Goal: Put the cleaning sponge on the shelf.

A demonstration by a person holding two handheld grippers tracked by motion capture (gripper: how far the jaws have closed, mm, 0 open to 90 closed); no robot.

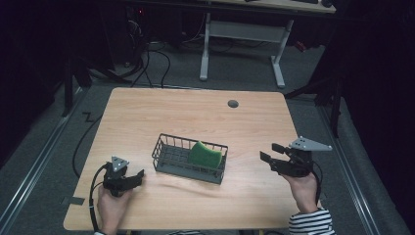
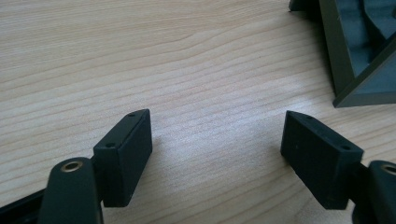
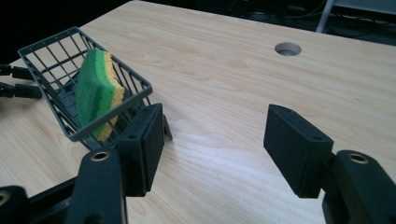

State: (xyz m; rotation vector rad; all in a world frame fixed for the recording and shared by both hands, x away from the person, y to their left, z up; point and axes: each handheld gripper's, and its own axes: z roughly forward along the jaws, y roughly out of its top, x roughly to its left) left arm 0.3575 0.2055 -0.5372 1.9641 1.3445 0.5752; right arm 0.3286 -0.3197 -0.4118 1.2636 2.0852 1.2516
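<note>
Right gripper at frame right, jaws apart and empty; best approach the sponge in the basket squarely, clearing the wire rim.

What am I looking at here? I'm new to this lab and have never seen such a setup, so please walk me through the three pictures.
A person sits at a wooden table and holds a hand tool in each hand: a gripper with two black fingers. There is no robot arm.

The high view looks down from above. The left gripper rests near the table's left front, and the right gripper is raised at the right.

The other two pictures come from small cameras that ride on the grippers and look along their fingers.

On the table stands a grey wire basket with a green and yellow sponge leaning on edge inside it. A round hole sits near the far edge.

Both grippers are open and hold nothing.
</note>
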